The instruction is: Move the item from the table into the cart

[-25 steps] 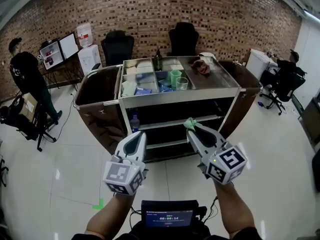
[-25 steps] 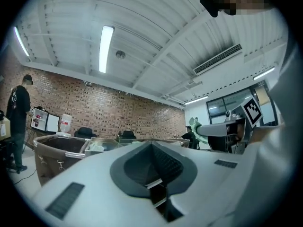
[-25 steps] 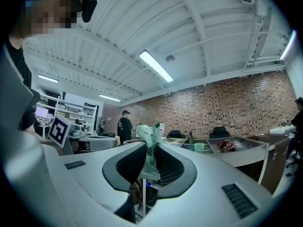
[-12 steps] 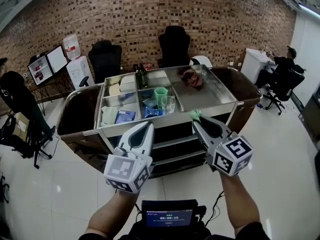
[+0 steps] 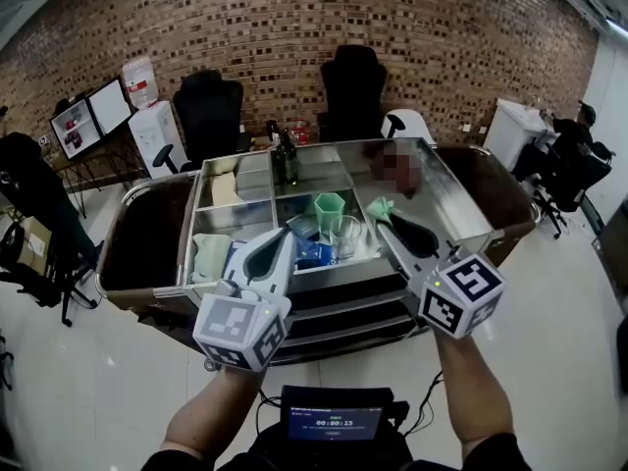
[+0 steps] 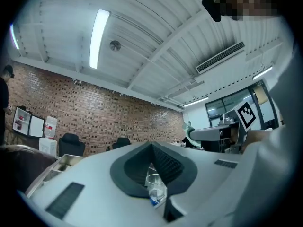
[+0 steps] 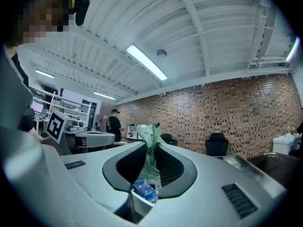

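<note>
A steel cart with several top compartments stands just in front of me. A thin pale-green packet is pinched in my right gripper, which hovers above the cart's top near a clear glass and a green cup. In the right gripper view the packet stands upright between the jaws of that gripper. My left gripper is shut with nothing in it, over the front compartments. Past the left gripper's closed tips the glass shows.
Blue packets, folded cloths and dark bottles fill the cart's compartments. Brown bags hang at its left and right ends. Office chairs stand behind it. A person stands at the far left by monitors.
The cart has come closer and lower in the head view. Both grippers have moved forward from its shelf front to above its top, the right one still carrying the green packet.
</note>
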Demonstrator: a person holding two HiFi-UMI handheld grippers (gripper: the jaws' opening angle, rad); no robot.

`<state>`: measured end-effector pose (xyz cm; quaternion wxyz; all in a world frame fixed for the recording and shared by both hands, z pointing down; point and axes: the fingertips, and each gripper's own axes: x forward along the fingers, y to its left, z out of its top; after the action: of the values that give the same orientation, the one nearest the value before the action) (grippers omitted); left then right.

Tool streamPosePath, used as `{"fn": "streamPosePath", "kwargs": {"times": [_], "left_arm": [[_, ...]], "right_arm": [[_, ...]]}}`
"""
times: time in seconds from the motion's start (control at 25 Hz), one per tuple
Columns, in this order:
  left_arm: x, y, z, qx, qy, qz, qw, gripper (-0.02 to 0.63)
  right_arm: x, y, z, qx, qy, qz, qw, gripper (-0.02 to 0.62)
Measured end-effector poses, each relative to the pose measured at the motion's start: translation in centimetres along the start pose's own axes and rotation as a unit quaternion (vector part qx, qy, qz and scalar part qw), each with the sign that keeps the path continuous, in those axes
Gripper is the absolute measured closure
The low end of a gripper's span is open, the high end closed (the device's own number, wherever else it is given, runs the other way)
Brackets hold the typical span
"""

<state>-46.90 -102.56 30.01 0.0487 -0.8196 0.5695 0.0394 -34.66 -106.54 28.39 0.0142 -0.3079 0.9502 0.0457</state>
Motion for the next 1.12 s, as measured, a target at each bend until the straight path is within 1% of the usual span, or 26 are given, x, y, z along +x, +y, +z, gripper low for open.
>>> {"fn": "streamPosePath", "kwargs": {"times": [0.16,0.28,0.4,0.44,0.52,0.6,0.68,0.8,0.88,0.96,1.04,1.12], "left_arm": [[3.2,3.8,-0.6,0.014,0.007,0.034,0.9993,0.604],[5.5,5.9,-0.7,0.016,0.015,0.05,0.9985,0.604],[7.9,8.8,1.7,0.038,0.01,0.072,0.9966,0.604],[9.0,10.1,2.9,0.042,0.009,0.08,0.9959,0.604],[11.2,12.9,4.4,0.035,0.014,0.083,0.9958,0.604],[12.8,15.4,4.6,0.027,0.02,0.077,0.9965,0.604],[13.8,17.5,4.6,0.027,0.02,0.072,0.9968,0.604],[15.1,20.9,5.0,0.025,0.03,0.062,0.9973,0.604],[15.3,22.8,4.5,0.032,0.033,0.06,0.9971,0.604],[14.7,24.1,2.9,0.036,0.031,0.066,0.9967,0.604],[14.2,25.2,1.6,0.026,0.032,0.074,0.9964,0.604],[14.9,26.2,1.4,0.015,0.04,0.08,0.9959,0.604]], "right_arm": [[5.6,-2.3,-0.1,-0.002,0.001,0.045,0.999,0.551],[9.6,-4.3,-0.5,-0.004,0.011,0.083,0.996,0.551],[13.8,-6.4,0.9,-0.015,0.024,0.112,0.993,0.551],[15.5,-7.5,1.7,-0.02,0.03,0.116,0.993,0.551],[19.0,-9.5,2.9,-0.026,0.045,0.118,0.992,0.551],[22.4,-11.2,2.7,-0.035,0.058,0.116,0.991,0.551],[25.2,-12.3,2.4,-0.047,0.065,0.114,0.99,0.551],[28.7,-13.3,3.1,-0.043,0.074,0.114,0.99,0.551],[30.4,-13.3,2.9,-0.05,0.08,0.117,0.989,0.551],[31.4,-12.6,1.9,-0.059,0.082,0.123,0.987,0.551],[32.5,-11.7,1.5,-0.058,0.08,0.132,0.986,0.551],[34.3,-11.8,2.1,-0.051,0.083,0.144,0.985,0.551]]}}
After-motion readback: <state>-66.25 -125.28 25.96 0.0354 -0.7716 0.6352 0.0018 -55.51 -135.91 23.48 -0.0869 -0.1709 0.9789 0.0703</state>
